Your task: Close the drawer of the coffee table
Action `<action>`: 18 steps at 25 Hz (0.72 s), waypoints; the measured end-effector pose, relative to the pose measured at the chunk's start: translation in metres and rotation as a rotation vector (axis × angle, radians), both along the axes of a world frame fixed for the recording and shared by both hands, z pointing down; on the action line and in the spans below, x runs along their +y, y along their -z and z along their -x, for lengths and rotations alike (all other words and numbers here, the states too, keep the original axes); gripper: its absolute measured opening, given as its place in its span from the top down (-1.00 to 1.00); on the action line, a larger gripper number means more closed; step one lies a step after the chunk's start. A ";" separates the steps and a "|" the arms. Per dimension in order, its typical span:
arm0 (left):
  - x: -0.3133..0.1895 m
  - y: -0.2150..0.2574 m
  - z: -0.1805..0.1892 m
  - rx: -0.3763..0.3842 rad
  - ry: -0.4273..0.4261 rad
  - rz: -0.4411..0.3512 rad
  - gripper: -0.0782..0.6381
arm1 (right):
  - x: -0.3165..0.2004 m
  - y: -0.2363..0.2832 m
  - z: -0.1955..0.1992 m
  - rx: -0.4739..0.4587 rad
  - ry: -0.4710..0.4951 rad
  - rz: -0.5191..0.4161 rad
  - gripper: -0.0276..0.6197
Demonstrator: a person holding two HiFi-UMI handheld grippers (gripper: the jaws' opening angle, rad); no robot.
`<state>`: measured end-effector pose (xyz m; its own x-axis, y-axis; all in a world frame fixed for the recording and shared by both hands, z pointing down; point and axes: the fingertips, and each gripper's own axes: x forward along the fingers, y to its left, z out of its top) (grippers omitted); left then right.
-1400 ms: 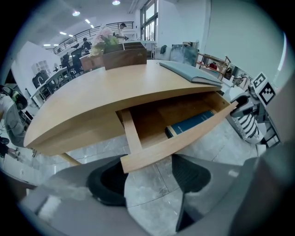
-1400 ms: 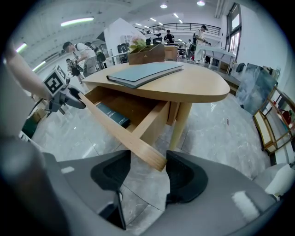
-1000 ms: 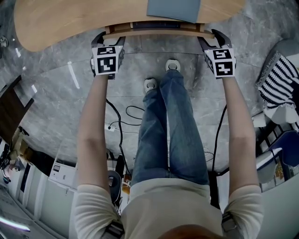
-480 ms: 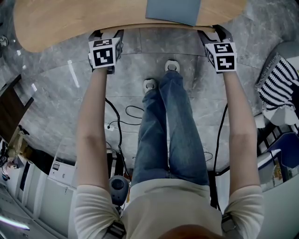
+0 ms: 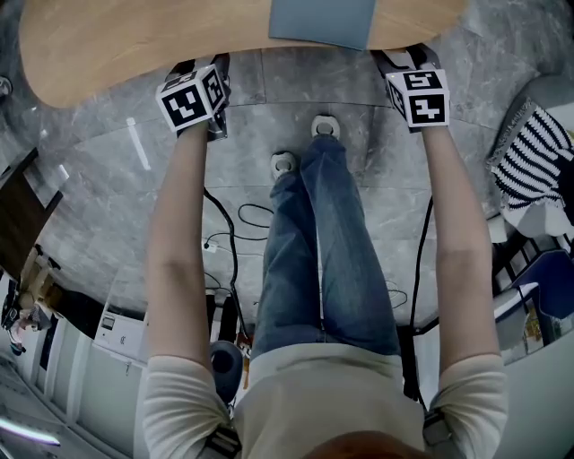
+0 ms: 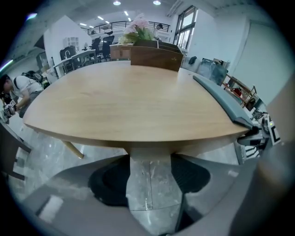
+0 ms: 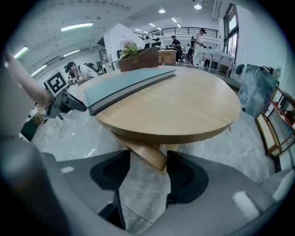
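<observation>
- Drawer: not visible, likely tucked in under the coffee table's [image 5: 134, 45] near edge. Probably rigid and light-sliding, best pushed on its front.
- Left gripper [image 6: 150, 184], right gripper [image 7: 145, 184]: jaws spread wide, holding nothing.

- Ahead of my left fingers [image 6: 109, 184] the tabletop edge [image 6: 138, 139] blocks the way; bare floor [image 6: 150, 186] lies between them.
- A wooden leg [image 7: 148, 155] stands just beyond my right fingers [image 7: 110, 174].

Top of frame: wooden coffee table [image 5: 108, 45], grey-blue pad [image 5: 318, 20] at top centre. Left gripper [image 5: 199, 76] upper left, right gripper [image 5: 408, 63] upper right, both at table's near rim. Jeans-clad legs [image 5: 323, 242] centre; striped cloth [image 5: 529, 161] right edge.
</observation>
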<state>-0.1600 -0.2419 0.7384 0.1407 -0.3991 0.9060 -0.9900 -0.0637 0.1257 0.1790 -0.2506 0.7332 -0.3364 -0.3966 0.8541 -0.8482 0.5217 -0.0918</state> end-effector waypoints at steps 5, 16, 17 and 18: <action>0.001 0.000 0.000 -0.012 0.011 -0.013 0.00 | 0.001 -0.001 -0.002 0.010 -0.023 -0.010 0.14; 0.041 0.018 -0.006 0.016 0.070 -0.093 0.37 | 0.038 0.014 -0.022 0.033 -0.277 -0.061 0.83; 0.046 0.023 -0.007 0.019 0.077 -0.104 0.47 | 0.046 0.017 -0.019 0.026 -0.281 -0.062 0.89; 0.051 0.027 -0.008 0.025 0.082 -0.114 0.54 | 0.054 0.021 -0.016 0.015 -0.287 -0.063 0.92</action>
<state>-0.1517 -0.1913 0.7111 0.1250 -0.5103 0.8509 -0.9892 0.0021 0.1466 0.1951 -0.1968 0.7123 -0.1902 -0.5262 0.8288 -0.9629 0.2645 -0.0531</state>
